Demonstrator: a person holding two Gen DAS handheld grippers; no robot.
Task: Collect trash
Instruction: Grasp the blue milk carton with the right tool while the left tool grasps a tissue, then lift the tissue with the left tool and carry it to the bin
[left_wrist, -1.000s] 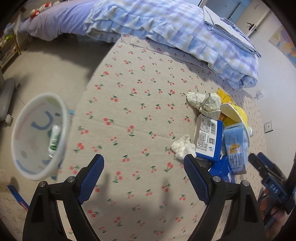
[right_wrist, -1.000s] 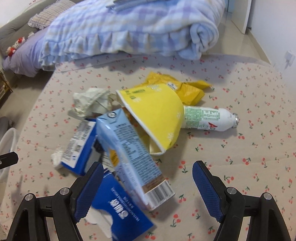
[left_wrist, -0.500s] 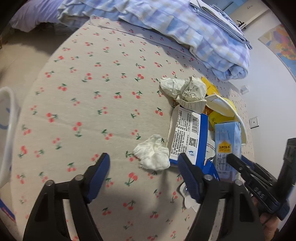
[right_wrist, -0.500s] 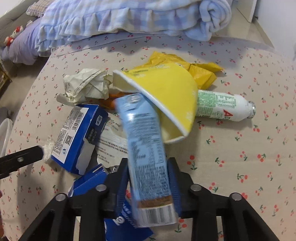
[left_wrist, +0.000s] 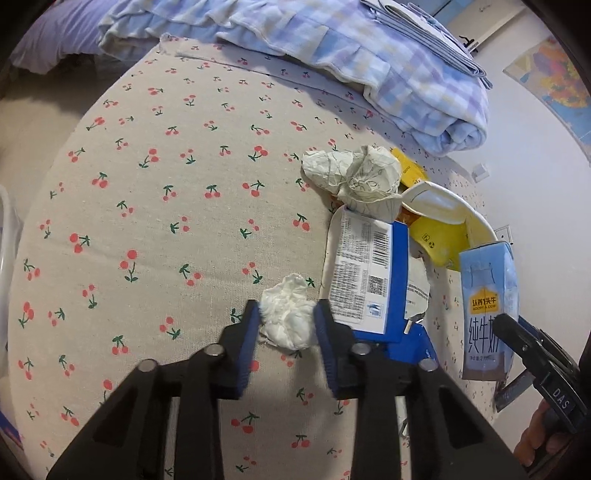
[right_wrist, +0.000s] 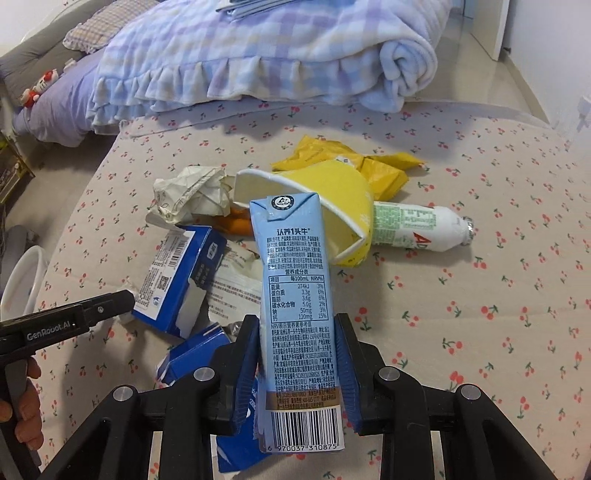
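Observation:
Trash lies in a pile on a cherry-print bed sheet (left_wrist: 155, 206). My left gripper (left_wrist: 286, 319) is shut on a crumpled white tissue (left_wrist: 286, 323) that rests on the sheet, left of an open blue and white box (left_wrist: 364, 280). My right gripper (right_wrist: 297, 332) is shut on a light blue milk carton (right_wrist: 295, 280) and holds it upright above the pile; the carton also shows in the left wrist view (left_wrist: 485, 306). A crumpled paper ball (right_wrist: 192, 195), a yellow paper bowl (right_wrist: 332, 199), a yellow wrapper (right_wrist: 354, 158) and a white bottle (right_wrist: 417, 227) lie beyond.
A rolled blue plaid blanket (right_wrist: 280, 48) lies at the far side of the bed. A white bin's rim (right_wrist: 26, 273) shows at the left edge of the bed. A torn blue box (right_wrist: 195, 356) and a printed leaflet (right_wrist: 236, 291) lie under the carton.
My left gripper moved right from the bin to the tissue and closed on it. My right gripper closed on the milk carton and stood it upright.

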